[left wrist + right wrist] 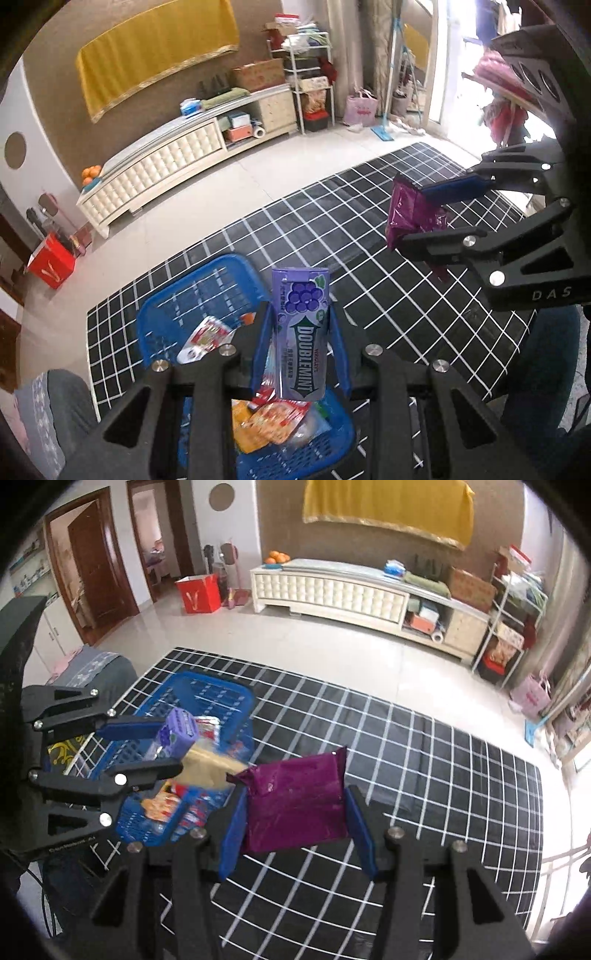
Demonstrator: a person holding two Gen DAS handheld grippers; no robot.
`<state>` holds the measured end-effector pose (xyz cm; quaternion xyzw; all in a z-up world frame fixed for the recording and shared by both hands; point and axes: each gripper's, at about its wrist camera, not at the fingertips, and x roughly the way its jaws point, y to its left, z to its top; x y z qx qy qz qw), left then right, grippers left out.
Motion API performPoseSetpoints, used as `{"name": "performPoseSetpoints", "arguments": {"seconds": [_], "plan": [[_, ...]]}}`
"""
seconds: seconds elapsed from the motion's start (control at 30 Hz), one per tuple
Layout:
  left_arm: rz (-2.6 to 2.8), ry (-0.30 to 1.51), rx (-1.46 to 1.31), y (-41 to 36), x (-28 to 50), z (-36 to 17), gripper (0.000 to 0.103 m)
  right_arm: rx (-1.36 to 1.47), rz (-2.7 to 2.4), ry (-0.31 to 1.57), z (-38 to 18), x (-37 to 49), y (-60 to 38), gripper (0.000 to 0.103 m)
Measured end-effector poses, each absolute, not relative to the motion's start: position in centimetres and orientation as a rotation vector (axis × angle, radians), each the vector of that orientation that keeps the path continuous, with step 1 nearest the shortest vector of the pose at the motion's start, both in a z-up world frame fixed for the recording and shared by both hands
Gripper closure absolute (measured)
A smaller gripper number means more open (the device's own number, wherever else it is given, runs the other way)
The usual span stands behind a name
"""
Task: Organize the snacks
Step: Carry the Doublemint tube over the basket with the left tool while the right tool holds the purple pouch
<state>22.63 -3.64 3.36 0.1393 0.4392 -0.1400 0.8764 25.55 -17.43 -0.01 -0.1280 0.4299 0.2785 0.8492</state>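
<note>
Left gripper point(301, 332) angled down, pinching purple gum pack point(301, 332) over blue basket point(207, 291)—right gripper point(295, 812) at 2 o'clock, clamping magenta pouch point(295, 801).

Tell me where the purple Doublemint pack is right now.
The Doublemint pack is clamped in the left tongs, raised above the blue basket of snacks.

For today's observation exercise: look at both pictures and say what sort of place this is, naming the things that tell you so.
Most likely a home living room. A long cream cabinet stands against the wall, with oranges at one end, wooden doors lead to other rooms, and a mop leans near the curtains.
</note>
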Motion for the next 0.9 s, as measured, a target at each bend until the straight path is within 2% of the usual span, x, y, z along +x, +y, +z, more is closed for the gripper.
{"name": "performPoseSetpoints", "arguments": {"seconds": [0.4, 0.9], "plan": [[-0.21, 0.905, 0.202, 3.9, 21.2, 4.2, 0.075, -0.306, 0.674, 0.906, -0.3, 25.4, -10.3, 0.046], [-0.201, 0.959, 0.148, 7.0, 24.2, 0.7, 0.075, -0.317, 0.677, 0.958, -2.9, 27.5, -7.5, 0.046]]}}
